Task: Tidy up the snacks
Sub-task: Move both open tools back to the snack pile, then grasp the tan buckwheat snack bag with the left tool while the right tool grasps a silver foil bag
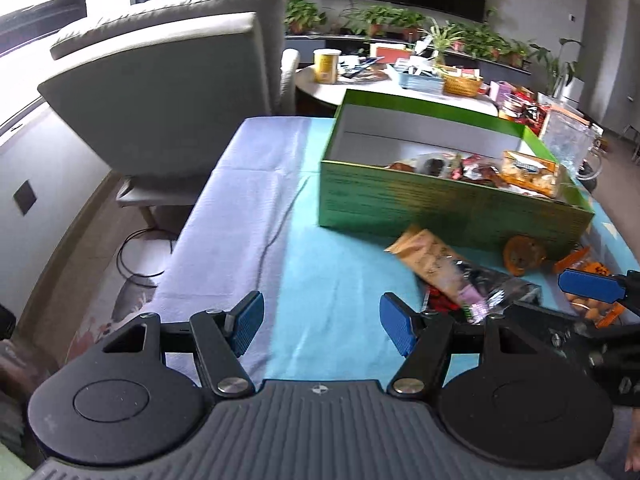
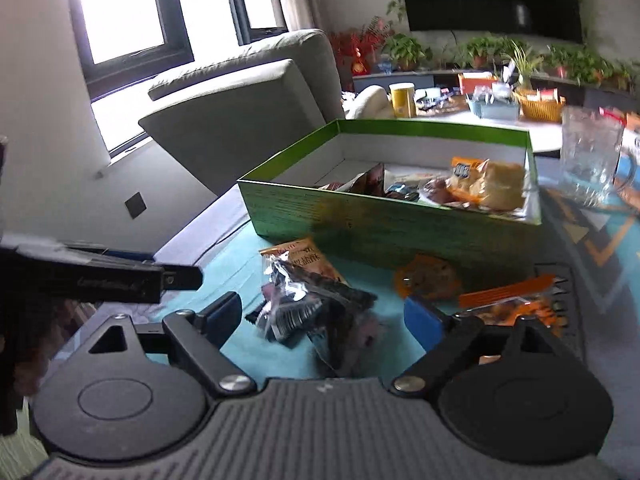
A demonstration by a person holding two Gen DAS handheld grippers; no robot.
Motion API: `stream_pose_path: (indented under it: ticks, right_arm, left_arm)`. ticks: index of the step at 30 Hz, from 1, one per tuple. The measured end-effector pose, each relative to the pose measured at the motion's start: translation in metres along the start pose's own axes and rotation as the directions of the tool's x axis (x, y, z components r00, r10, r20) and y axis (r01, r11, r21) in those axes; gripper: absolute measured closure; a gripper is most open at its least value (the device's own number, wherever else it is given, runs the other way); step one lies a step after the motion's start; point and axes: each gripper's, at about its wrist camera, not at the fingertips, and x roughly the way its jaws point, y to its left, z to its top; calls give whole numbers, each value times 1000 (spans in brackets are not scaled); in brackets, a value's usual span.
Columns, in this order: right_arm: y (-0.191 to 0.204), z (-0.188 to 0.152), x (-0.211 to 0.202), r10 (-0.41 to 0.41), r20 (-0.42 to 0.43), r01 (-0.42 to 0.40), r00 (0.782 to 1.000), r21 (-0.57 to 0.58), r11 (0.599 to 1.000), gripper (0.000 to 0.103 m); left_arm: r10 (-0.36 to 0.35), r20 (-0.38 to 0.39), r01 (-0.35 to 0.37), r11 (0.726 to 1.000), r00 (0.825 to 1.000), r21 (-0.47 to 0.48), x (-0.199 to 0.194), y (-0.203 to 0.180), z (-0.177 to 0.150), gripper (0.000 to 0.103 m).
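Nearest the right wrist camera, the right gripper (image 2: 324, 316) hangs low over the desk (image 1: 332, 280) with its jaws apart, and a crumpled silver-and-black wrapper (image 2: 298, 306) lies between them. The blue pads do not appear to press on it, so I judge it released, not yet grasping. The left gripper (image 1: 322, 326) is also spread wide with nothing but teal cloth between its pads, and sits just to the left of the loose snacks.

Just beyond lie the tan snack packet (image 1: 430, 258), partly under the silver wrapper, a round cookie pack (image 1: 524, 258) right against the wall of the green box (image 1: 440, 208), and an orange bag (image 2: 516, 304) close by the right gripper's right finger.

The risks follow from this crowding. The overlapping wrappers are thin and slippery; a close here may catch only a foil corner, so the pack slips out on the lift, or it may drag the tan packet along. The two grippers are near each other, so a reach across could knock them together. The box wall stands tall, and a low carry could clip it and shove the box.

Farther off, the box already holds several snacks, bunched at its right end. A clear glass mug (image 2: 592, 160) stands beside that end, and a wide swing could tip it.
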Motion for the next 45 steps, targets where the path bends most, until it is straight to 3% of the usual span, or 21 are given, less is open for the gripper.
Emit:
stream_pose_path:
  ticks: [12, 18, 24, 30, 38, 43, 44, 45]
  right_arm:
    - [5, 3, 32, -24, -91, 33, 996, 107, 994, 63]
    - [-2, 1, 7, -42, -43, 46, 998, 98, 994, 64]
    - [-17, -7, -29, -96, -13, 97, 995, 91, 991, 64]
    - [-31, -22, -44, -123, -27, 126, 992, 132, 983, 64]
    - [-32, -28, -48, -110, -6, 109, 994, 114, 987, 64]
    - [-37, -33, -52, -82, 1, 81, 997, 129, 988, 63]
    - [-38, -33, -52, -78, 1, 78, 997, 132, 988, 63]
    - [-38, -33, -52, -75, 2, 74, 997, 135, 988, 63]
  left_arm:
    - [-33, 4, 33, 999, 999, -22, 8, 3, 1, 41]
    - [-79, 12, 79, 996, 997, -48, 14, -13, 13, 41]
    - [-135, -45, 132, 989, 990, -69, 30, -43, 20, 41]
    - [-103, -111, 85, 984, 988, -156, 57, -65, 30, 42]
    - [47, -188, -68, 992, 981, -107, 85, -94, 38, 39]
    - [114, -158, -122, 992, 981, -37, 91, -107, 35, 34]
    - [107, -151, -113, 993, 983, -34, 91, -108, 34, 40]
    - [86, -140, -92, 995, 986, -33, 89, -108, 33, 59]
